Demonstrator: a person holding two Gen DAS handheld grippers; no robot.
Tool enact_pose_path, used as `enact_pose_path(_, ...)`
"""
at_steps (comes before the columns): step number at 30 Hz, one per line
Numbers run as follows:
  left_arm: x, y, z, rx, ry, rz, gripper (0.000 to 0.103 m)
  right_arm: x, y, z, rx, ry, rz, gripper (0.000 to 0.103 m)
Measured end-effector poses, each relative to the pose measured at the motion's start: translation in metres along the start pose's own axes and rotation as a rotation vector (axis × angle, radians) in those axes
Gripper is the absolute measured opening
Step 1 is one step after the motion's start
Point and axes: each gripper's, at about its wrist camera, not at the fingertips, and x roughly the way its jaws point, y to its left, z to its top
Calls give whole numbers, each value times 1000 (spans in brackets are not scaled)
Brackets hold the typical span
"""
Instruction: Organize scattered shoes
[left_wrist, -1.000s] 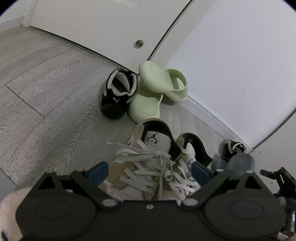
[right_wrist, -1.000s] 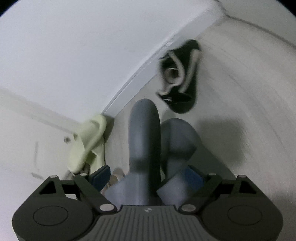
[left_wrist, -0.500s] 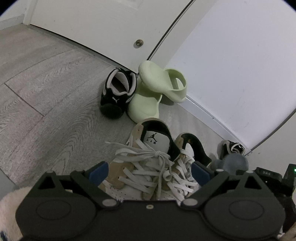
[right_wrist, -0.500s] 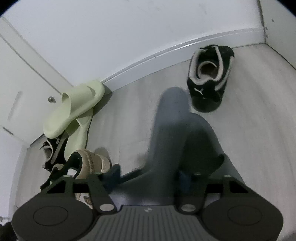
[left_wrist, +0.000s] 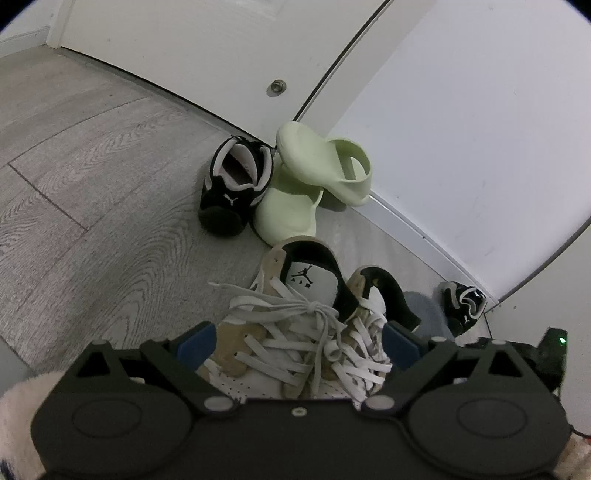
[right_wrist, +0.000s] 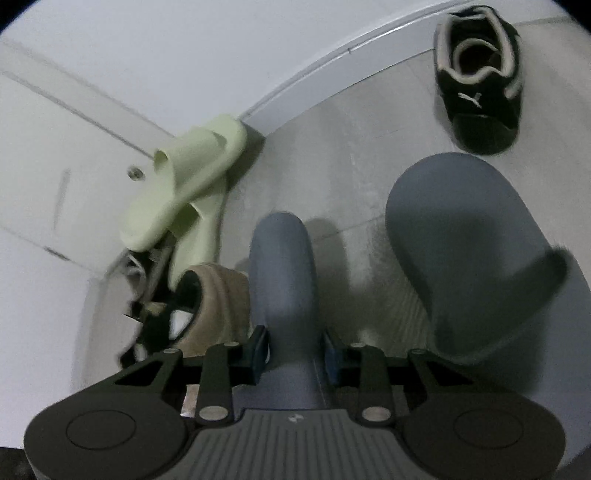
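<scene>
Left gripper (left_wrist: 299, 341) fingers spread around laced sneakers (left_wrist: 295, 332); green slides (left_wrist: 306, 184) ahead. Right gripper (right_wrist: 295, 345) fingers pinch a grey slide (right_wrist: 282, 273); second grey slide (right_wrist: 465, 240) right, black sneaker (right_wrist: 478, 77) beyond.

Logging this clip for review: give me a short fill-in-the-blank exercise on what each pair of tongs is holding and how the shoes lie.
1. The left tongs straddle a pair of laced ____ and white sneakers.
2. The right tongs are closed on a ____ slide.
3. One pale green slide lies propped on top of the ____.
4. The logo on the black sneaker reads as a leaping ____.

Missing words: tan; grey-blue; other green slide; cat
</scene>
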Motion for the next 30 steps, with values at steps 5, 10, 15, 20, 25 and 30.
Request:
enact_pose_path(5, 0, 0, 1, 0, 3, 0, 97, 7, 7, 3, -87, 50, -50, 39)
enact_pose_path(10, 0, 0, 1, -1, 5, 0, 97, 13, 21, -7, -245, 123, -155, 54)
enact_pose_path(15, -1, 0, 0, -1, 5, 0, 97, -9, 39, -15, -374, 69, -190, 71)
enact_pose_path(20, 0, 0, -1, 2, 3, 2, 97, -59, 24, -6, -431, -129, -236, 93)
enact_pose_path(25, 0, -1, -1, 8, 6, 8, 98, -78, -40, 8, -363, -154, -344, 95)
enact_pose_path(30, 2, -2, -1, 12, 9, 16, 98, -79, -99, 2, -75, -102, -158, 95)
